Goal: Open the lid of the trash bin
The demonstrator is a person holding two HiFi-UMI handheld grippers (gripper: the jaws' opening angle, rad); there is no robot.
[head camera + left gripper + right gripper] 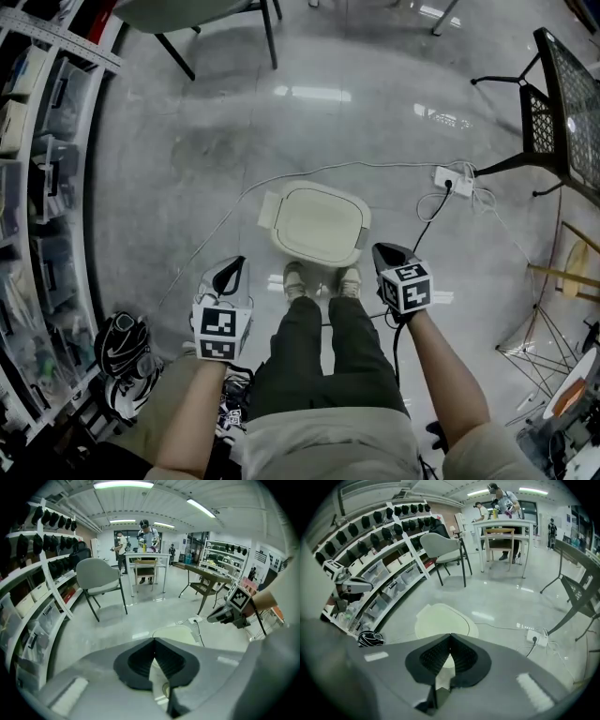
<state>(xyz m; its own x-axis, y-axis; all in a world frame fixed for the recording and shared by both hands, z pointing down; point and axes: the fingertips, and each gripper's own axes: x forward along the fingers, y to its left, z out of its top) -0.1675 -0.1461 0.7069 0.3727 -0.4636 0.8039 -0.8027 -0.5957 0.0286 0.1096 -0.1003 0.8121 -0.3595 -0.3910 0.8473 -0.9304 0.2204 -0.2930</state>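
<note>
**Well, the lid is down and both grippers are off it**

Left of the trash bin (319,223) run the shelves (37,141), with a helmet (122,347) on the floor at their foot. Nearer the bin, on its left and toward the person, the left gripper (238,264) hangs in the air with its jaws together and nothing between them; its own view shows the pads meeting at the tip, the bin beyond and below. The bin stands on the floor just ahead of the person's shoes (322,279), its cream lid (323,217) flat and closed. A small tab (269,211) sticks out from the bin's left side; whether it is a hinge or a grip I cannot tell. Right of the bin, the right gripper (381,253) hangs likewise, jaws closed on nothing. Further right lies a power strip (450,178) with its cable.

The lid looks like thin, smooth plastic: probably light, stiff and a little slippery. A closed tip hooked under the front rim, opposite any hinge, seems the likeliest hold, and the bin may slide on the glossy floor if pushed sideways
</note>
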